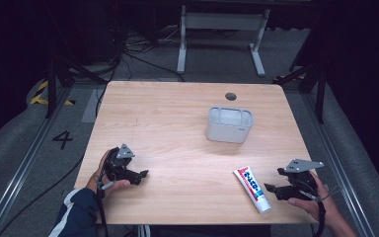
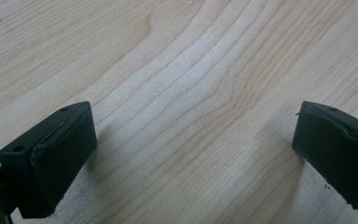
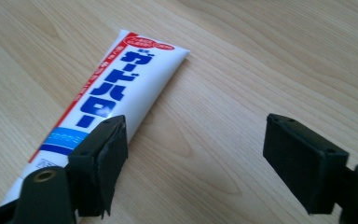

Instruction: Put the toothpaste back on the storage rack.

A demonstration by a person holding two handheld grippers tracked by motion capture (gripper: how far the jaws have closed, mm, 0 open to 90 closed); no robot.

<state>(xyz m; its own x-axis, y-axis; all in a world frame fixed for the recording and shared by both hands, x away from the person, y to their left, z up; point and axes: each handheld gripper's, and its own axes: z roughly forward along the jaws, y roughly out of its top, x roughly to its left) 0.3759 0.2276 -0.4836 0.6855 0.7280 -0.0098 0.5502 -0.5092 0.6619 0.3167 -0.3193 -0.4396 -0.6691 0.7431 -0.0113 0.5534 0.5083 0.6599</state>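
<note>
Wood table (image 1: 177,128), both grippers resting low, fingers spread, empty. Right gripper (image 1: 271,189) just beside toothpaste tube (image 1: 253,189), likely lining up; left gripper (image 1: 140,175) idle.

on the table (image 1: 177,123), a container (image 1: 229,124) stands behind a tube (image 1: 253,189) lying near the right front edge.

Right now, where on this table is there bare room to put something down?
Most of the table is bare: the far left, from the grey bin across to the left edge, and the middle strip between the left gripper and the toothpaste tube. It is tight only at the near right, where the right gripper sits beside the tube.
</note>
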